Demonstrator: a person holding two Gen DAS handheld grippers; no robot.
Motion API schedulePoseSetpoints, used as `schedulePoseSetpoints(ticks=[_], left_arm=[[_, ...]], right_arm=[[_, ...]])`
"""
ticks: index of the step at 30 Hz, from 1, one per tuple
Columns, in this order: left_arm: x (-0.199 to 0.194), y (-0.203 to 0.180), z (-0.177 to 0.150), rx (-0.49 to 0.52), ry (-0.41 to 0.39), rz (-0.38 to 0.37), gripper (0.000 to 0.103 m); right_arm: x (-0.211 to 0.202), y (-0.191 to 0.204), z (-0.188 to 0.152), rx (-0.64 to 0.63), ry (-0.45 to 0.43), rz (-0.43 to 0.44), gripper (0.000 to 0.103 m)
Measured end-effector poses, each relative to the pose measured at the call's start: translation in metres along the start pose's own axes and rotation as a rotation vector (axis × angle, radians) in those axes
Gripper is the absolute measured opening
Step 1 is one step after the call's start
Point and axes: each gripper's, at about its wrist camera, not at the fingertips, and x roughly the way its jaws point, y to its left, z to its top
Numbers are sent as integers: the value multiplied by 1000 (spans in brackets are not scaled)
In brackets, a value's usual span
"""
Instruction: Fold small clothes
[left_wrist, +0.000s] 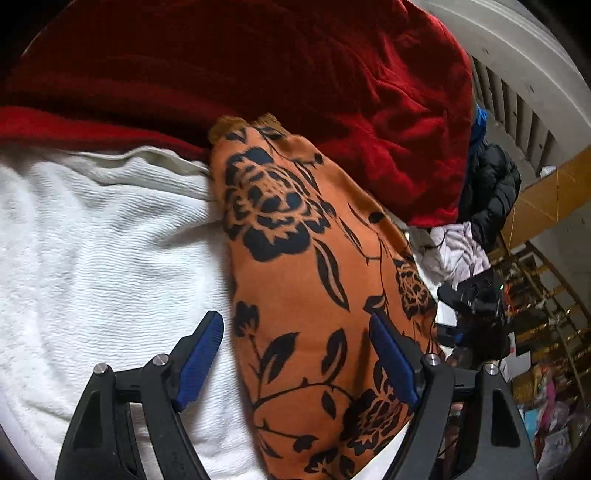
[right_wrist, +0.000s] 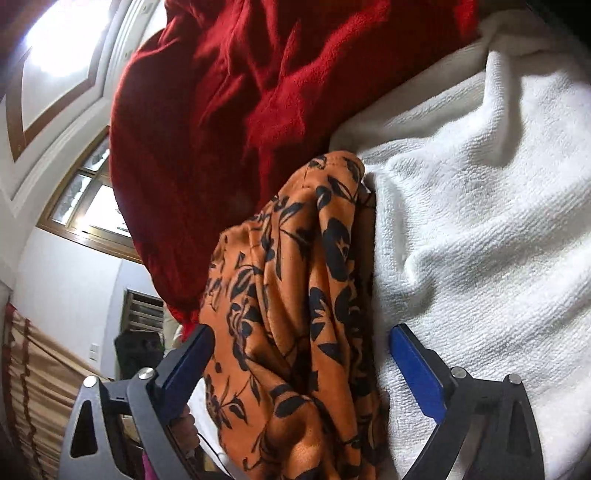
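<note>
An orange cloth with a black flower print (left_wrist: 295, 266) lies in a long folded strip on a white towel (left_wrist: 92, 240). My left gripper (left_wrist: 295, 325) is open, its blue pads on either side of the strip's near part, not closed on it. In the right wrist view the same orange cloth (right_wrist: 295, 295) is bunched in loose folds beside the white towel (right_wrist: 480, 221). My right gripper (right_wrist: 301, 332) is open with the bunched cloth between its fingers.
A red fleece garment (left_wrist: 258, 66) lies heaped behind the orange cloth; it also shows in the right wrist view (right_wrist: 240, 92). A dark jacket (left_wrist: 487, 192) and a pale cloth (left_wrist: 458, 254) lie at the right. A window (right_wrist: 88, 206) is at the left.
</note>
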Motion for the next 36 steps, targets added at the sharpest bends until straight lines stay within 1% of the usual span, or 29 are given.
schedulePoseSetpoints(ticks=[1, 2, 3, 4, 5, 7, 8, 11, 14, 15, 16, 17, 18, 20, 22, 23, 25, 26, 27, 28, 29, 30, 33, 36], left_arm=[[4, -3, 0, 8, 10, -3, 81], [8, -6, -1, 14, 20, -15, 81], [9, -10, -1, 28, 17, -12, 81], [8, -14, -1, 41, 15, -5, 81], [9, -17, -1, 59, 15, 1, 81], [11, -19, -1, 60, 8, 5, 81], [12, -18, -1, 54, 5, 8, 81], [20, -16, -1, 46, 0, 26, 81], [22, -19, -3, 50, -10, 32, 81], [22, -22, -3, 57, -13, 35, 81], [21, -24, -4, 66, -18, 39, 81], [21, -28, -4, 79, -26, 46, 81], [22, -31, -5, 91, -33, 53, 81], [21, -35, -5, 105, -40, 59, 81], [20, -41, -6, 123, -49, 62, 81], [19, -47, -6, 142, -56, 62, 81], [15, -60, -7, 195, -77, 68, 80], [12, -66, -8, 214, -90, 70, 77], [8, -74, -8, 236, -109, 69, 71], [3, -77, -8, 246, -120, 66, 67], [-3, -82, -8, 260, -136, 64, 57], [-11, -88, -8, 274, -152, 59, 55], [-39, -100, -11, 306, -206, 51, 55], [-73, -115, -16, 352, -272, 73, 55]], right_arm=[[-2, 3, -1, 3, 5, 17, 81], [-3, 10, -2, -21, 14, 45, 75], [-2, 16, -3, -50, 16, 35, 75], [1, 23, -6, -91, 22, -1, 75], [3, 25, -7, -106, 33, -28, 75], [19, 17, -10, -70, 68, -88, 75], [20, 17, -11, -66, 68, -89, 75], [20, 33, -14, -117, 70, -68, 75], [33, 39, -21, -121, 76, -99, 74], [34, 46, -23, -144, 73, -110, 72], [34, 54, -25, -180, 75, -115, 62], [34, 64, -28, -217, 68, -122, 49], [36, 69, -30, -241, 60, -135, 44], [44, 69, -33, -251, 63, -165, 43], [53, 69, -36, -220, 74, -173, 42], [54, 73, -36, -236, 63, -187, 40], [50, 97, -41, -291, 30, -192, 38], [50, 105, -43, -306, 21, -193, 38], [48, 121, -49, -346, 2, -203, 37], [47, 131, -54, -377, -14, -213, 37], [46, 138, -57, -397, -27, -221, 37], [44, 148, -62, -421, -46, -229, 37], [34, 173, -75, -462, -105, -215, 37], [25, 205, -89, -520, -166, -160, 37]])
